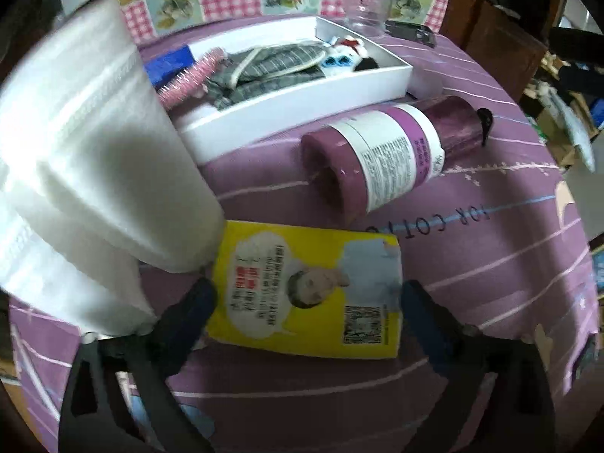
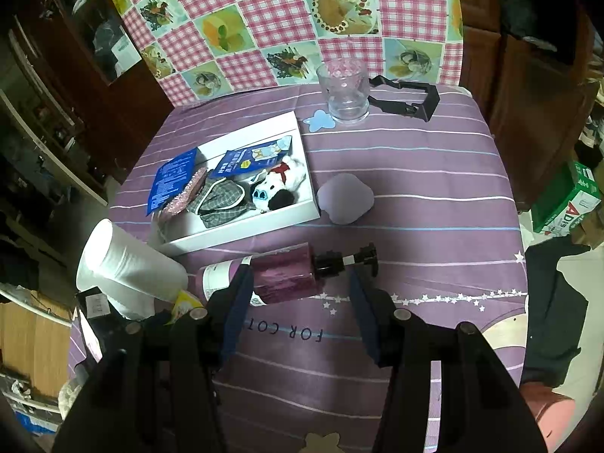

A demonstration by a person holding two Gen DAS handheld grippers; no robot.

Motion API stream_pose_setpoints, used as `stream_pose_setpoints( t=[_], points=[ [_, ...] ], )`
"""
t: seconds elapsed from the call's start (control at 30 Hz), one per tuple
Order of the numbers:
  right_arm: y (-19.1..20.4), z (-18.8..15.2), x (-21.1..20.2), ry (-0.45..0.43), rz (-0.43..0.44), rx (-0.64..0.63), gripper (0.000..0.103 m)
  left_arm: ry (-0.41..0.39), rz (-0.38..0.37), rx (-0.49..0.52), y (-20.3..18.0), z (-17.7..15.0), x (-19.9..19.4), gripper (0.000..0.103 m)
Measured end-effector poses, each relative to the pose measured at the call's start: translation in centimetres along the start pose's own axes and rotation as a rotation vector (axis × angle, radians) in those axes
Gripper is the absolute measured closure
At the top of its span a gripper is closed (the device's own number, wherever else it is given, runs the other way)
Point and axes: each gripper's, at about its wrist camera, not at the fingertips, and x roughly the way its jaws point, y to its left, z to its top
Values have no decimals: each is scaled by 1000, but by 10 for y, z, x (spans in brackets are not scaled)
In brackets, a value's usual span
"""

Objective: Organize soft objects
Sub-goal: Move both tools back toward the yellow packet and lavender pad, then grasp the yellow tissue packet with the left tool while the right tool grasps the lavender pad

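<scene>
Your left gripper [image 1: 305,302]: jaws spread wide either side of yellow packet [image 1: 307,290], pads not clearly pressing it. Paper towel roll [image 1: 98,158] lies at packet's left, touching its corner. Your right gripper [image 2: 302,302]: jaws wide, empty, straddling purple pump bottle [image 2: 279,277] lying on purple striped tablecloth [image 2: 415,196]. White tray [image 2: 241,226] already holds plush dog [image 2: 277,185], plaid cloth [image 2: 221,200], blue packet [image 2: 245,162].
</scene>
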Motion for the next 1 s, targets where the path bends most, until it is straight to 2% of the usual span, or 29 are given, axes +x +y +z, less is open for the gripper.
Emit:
stream_pose_setpoints(
  t=[0.03,0.1,0.13,0.23,0.4,0.6,0.77,0.9,1.0],
  points=[
    [0,0,0,1,1,0,50,6,13,18,-2,0,2,0],
    [0,0,1,3,1,-1,50,20,90,88,-15,-3,7,0],
    [0,1,1,4,1,-1,50,2,98,97,-18,-4,6,0],
    [0,0,1,3,0,2,50,6,91,118,-26,-6,6,0],
    [-1,0,4,7,-4,4,50,11,90,86,-23,-4,9,0],
    [-5,1,10,21,4,16,50,-77,102,63,-17,-11,5,0],
    [-13,4,11,20,8,61,50,-78,97,66,-19,-13,5,0],
    [-17,8,8,0,27,88,50,-91,103,75,-22,-19,0,7],
    [-21,14,13,-13,45,119,50,-118,115,98,-26,-21,-5,15]
  ],
)
